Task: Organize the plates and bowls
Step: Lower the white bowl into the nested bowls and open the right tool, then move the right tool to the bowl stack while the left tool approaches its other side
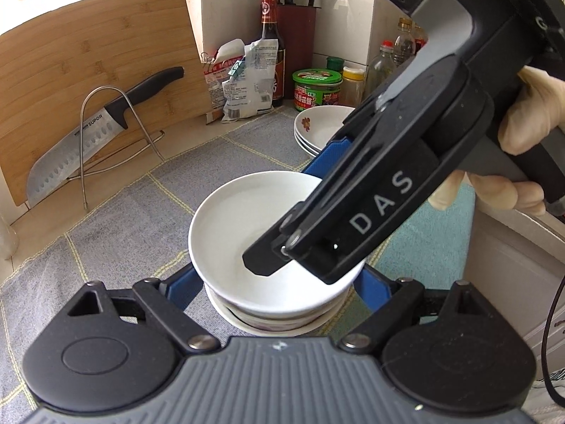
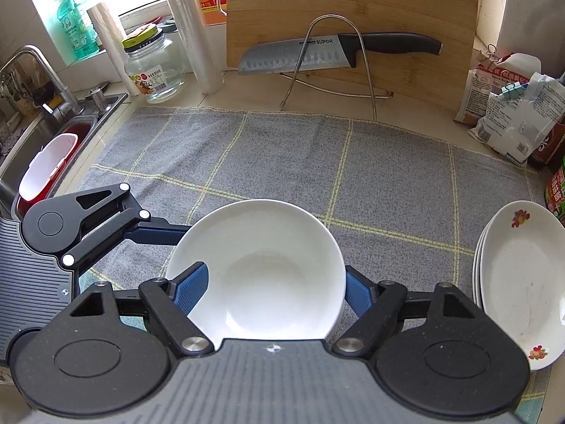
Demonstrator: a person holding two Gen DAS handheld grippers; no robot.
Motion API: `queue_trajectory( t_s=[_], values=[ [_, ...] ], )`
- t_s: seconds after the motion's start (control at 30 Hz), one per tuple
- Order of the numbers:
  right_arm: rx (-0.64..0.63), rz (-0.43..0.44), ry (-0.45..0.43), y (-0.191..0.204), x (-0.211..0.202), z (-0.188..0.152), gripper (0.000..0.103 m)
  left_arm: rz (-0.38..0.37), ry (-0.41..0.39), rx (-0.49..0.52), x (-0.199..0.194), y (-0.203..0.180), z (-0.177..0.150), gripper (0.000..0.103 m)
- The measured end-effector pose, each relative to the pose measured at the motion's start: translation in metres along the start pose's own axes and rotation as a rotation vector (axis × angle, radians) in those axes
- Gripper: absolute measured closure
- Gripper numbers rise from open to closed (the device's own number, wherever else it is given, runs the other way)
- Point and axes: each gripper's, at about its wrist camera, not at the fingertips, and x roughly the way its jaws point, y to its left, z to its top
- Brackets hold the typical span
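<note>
The white bowl (image 2: 257,272) sits on top of a small stack of bowls (image 1: 275,321) on the grey cloth (image 2: 353,162) that covers the table, with a pile of flowered plates (image 2: 519,282) off to its right. The right gripper (image 2: 272,286) straddles it, one blue finger (image 2: 192,289) inside the rim, the other outside the far wall, but I cannot tell whether the pads are pressing. The left gripper (image 1: 275,282) stands wide around the stack below, its pads seemingly clear of the sides. To do this well, I'd say the bowl should settle level and centred in the one beneath before anything lets go, and the left should steady the stack so it doesn't slide on the cloth
</note>
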Motion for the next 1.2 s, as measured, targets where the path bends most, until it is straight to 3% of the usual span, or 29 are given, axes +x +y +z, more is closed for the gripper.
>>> queue_trajectory(
  t_s=[0.53,0.73,0.83,1.2],
  values=[
    [0.004,0.014,0.009,-0.004,0.007,-0.001,0.016,0.002,0.02,0.0,0.007,0.002,0.001,0.012],
    [-0.007,0.023,0.01,-0.001,0.01,-0.004,0.007,0.002,0.026,-0.006,0.01,0.002,-0.001,0.011],
    [-0.015,0.031,-0.005,0.001,0.008,-0.005,0.0,-0.012,0.014,-0.013,0.007,0.006,-0.005,0.007],
    [-0.027,-0.006,-0.102,0.002,-0.01,-0.026,0.0,-0.03,0.064,-0.02,-0.001,0.024,-0.031,0.004]
  ],
)
